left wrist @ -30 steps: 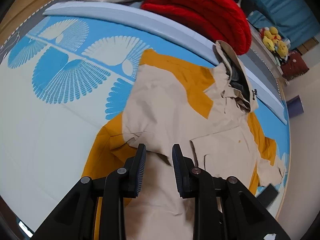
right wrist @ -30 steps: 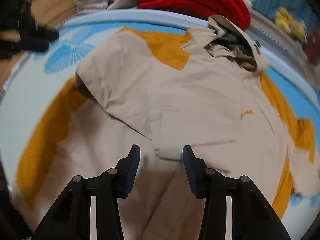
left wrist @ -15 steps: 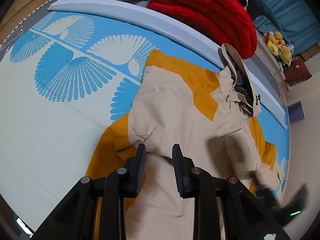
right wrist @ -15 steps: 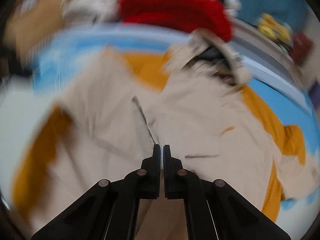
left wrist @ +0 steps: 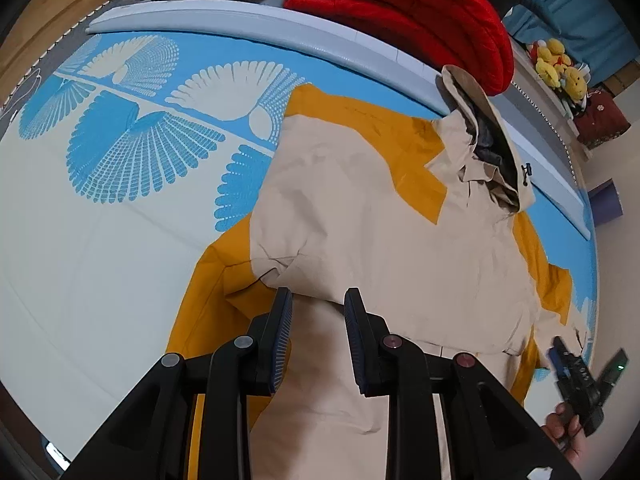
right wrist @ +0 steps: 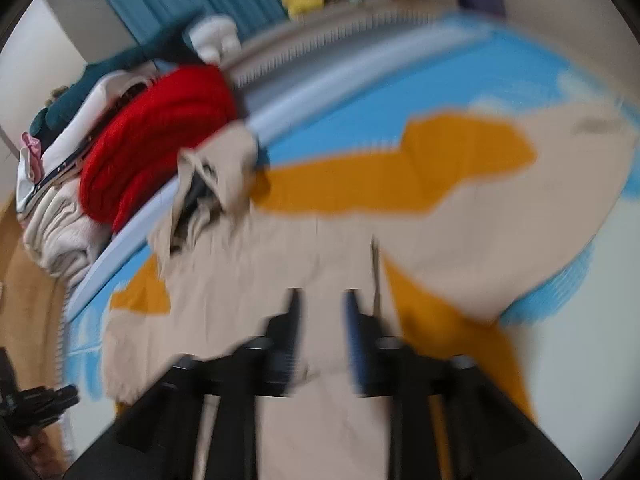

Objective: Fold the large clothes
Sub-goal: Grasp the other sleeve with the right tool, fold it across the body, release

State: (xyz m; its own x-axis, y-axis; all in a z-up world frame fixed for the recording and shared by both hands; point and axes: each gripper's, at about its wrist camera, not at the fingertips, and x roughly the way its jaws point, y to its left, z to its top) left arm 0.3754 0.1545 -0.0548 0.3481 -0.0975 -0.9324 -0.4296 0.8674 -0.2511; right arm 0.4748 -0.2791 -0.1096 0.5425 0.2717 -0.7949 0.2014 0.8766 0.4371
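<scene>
The left gripper (left wrist: pixel 316 304) is being held released, low over the beige-and-orange jacket (left wrist: pixel 380 216); the right gripper (right wrist: pixel 322 308), blurred, is likewise being held unclenched above it.

Left gripper (left wrist: pixel 318 300) gapes above beige-orange jacket (left wrist: pixel 360 216) on bed (left wrist: pixel 80 240)

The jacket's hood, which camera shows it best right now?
The left wrist view. There the hood is sharp: beige, dark lining visible, lying against the bed's pale blue edge beside the red blanket. The right wrist view shows it too, but smeared by motion blur.
</scene>
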